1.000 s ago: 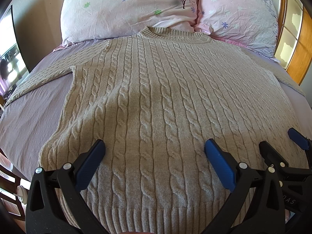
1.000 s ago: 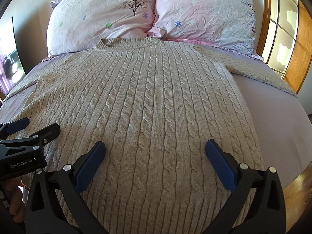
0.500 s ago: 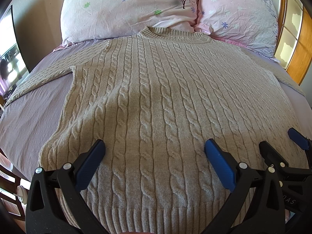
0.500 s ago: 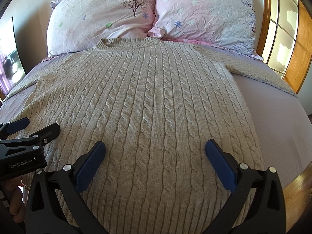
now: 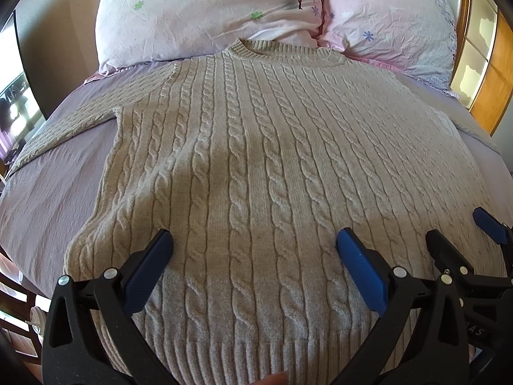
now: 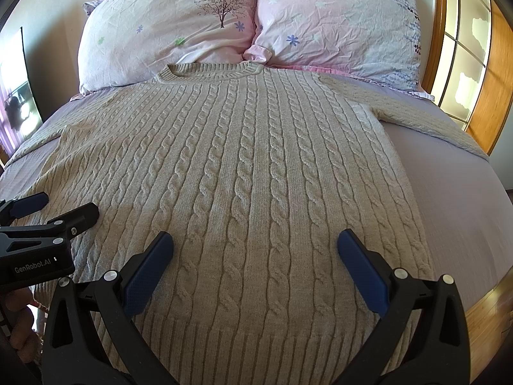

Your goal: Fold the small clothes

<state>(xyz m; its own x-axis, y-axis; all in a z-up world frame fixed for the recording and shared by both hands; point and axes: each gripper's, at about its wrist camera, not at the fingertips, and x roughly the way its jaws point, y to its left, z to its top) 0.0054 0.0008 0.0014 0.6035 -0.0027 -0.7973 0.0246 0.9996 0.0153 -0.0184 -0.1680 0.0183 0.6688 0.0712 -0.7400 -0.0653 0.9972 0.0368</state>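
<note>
The sweater (image 5: 256, 173) lies flat on the bed (image 5: 54, 192), front face up, with its collar (image 5: 282, 46) against the two pillows (image 5: 208, 9) and its ribbed hem (image 5: 256, 356) at the near edge, closest to you. This layout presents the full body panel and keeps both sleeves spread outward, so every edge you need for a fold is reachable without lifting the garment. The left sleeve (image 5: 70, 128) runs out over the sheet toward the left side of the bed; the right sleeve (image 6: 426, 118) runs toward the window side.

You hold the left hand-held gripper (image 5: 253, 250) above the lower left part of the sweater, jaws spread wide and gripping nothing. The hem lies just beneath and in front of its fingers, and the sweater's lower left corner lies to the outside of the left finger.

You hold the right hand-held gripper (image 6: 255, 250) beside it, above the lower right part of the body panel, jaws likewise spread wide and empty. The right side seam of the sweater lies just outside its right finger.

Whether either set of fingertips touches the knit cannot be determined. No fold is yet made; judge the task as at its start
</note>
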